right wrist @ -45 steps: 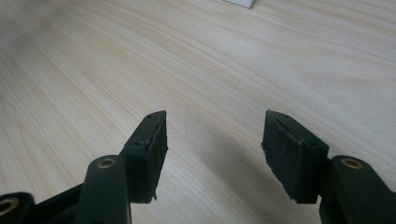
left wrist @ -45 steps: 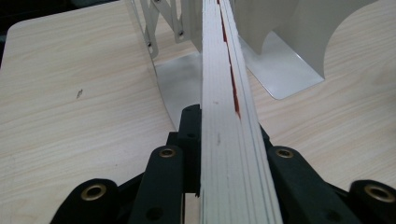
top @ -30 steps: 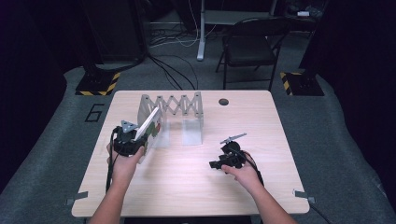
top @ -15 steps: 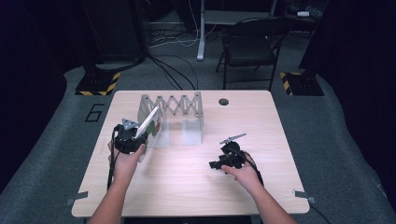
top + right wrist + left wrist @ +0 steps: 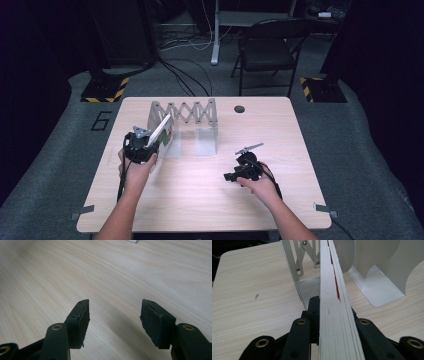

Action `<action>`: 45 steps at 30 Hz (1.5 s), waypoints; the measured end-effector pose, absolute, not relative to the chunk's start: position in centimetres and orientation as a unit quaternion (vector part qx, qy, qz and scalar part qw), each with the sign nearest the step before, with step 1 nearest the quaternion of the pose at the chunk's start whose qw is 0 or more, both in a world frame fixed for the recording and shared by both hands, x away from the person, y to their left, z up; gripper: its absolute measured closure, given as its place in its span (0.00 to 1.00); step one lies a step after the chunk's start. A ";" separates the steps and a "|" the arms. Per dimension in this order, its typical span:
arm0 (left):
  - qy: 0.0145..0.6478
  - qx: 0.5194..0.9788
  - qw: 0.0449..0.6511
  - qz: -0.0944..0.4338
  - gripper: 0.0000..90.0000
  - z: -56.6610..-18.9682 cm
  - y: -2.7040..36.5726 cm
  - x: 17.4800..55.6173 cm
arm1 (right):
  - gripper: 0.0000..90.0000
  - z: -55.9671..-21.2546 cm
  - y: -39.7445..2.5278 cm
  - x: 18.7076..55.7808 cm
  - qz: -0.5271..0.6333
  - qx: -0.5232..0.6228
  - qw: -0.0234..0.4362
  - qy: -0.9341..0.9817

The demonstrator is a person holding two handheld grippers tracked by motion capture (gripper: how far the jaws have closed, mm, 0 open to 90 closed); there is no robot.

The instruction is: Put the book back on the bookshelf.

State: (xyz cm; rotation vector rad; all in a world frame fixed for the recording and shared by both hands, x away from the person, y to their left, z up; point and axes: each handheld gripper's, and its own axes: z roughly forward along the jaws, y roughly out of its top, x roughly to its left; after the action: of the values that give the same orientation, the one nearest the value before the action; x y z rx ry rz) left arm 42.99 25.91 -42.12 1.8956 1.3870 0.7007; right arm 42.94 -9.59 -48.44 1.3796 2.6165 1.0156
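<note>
Table (image 5: 200, 210): pale wood-grain laminate, matte, rounded corners. Rack (image 5: 192, 117): an expanding file holder of thin grey-white sheet metal, with scissor-lattice links riveted at the crossings and flat upright dividers on bent foot plates (image 5: 374, 290).

Book (image 5: 334, 315): thin, seen edge-on in the left gripper view as stacked white page edges with a red strip near the cover; in the high view it shows as a pale slab tilted up and away (image 5: 159, 131).

Left gripper (image 5: 141, 145): held in the left hand (image 5: 136, 167), forearm coming from the bottom edge, jaws clamped on the book's near end. The book's far end reaches the rack's left end, beside the first divider; contact cannot be judged.

Right gripper (image 5: 113, 315): jaws wide apart, holding nothing, pads rough black rubber, just above bare table. In the high view it sits well right of the rack, right hand (image 5: 260, 185) low.
</note>
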 end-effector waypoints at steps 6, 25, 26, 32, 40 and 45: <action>0.537 0.725 0.340 0.267 0.84 -42.4 25.9 43.3 | 0.45 -48.5 -9.6 43.0 0.324 0.442 0.006 0.837; 0.544 0.723 0.330 0.272 0.84 -42.9 25.2 44.5 | 0.45 -48.6 -9.7 43.1 0.325 0.432 0.012 0.841; 0.544 0.723 0.328 0.272 0.84 -43.0 25.1 44.5 | 0.45 -48.6 -9.6 43.0 0.324 0.439 0.007 0.838; 0.551 0.719 0.324 0.273 0.84 -43.1 24.7 44.9 | 0.45 -48.6 -9.6 43.0 0.325 0.440 0.007 0.837; 0.552 0.725 0.310 0.270 0.84 -43.4 24.2 45.3 | 0.45 -48.5 -9.6 43.0 0.326 0.439 0.004 0.837; 0.553 0.728 0.304 0.266 0.83 -43.7 23.8 45.6 | 0.45 -48.5 -9.6 43.0 0.329 0.434 0.010 0.839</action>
State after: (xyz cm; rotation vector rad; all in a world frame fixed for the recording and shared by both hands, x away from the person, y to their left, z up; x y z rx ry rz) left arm 45.61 23.79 -43.70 1.9294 1.4655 0.7055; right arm 43.02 -9.58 -48.55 1.3532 2.6179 1.0281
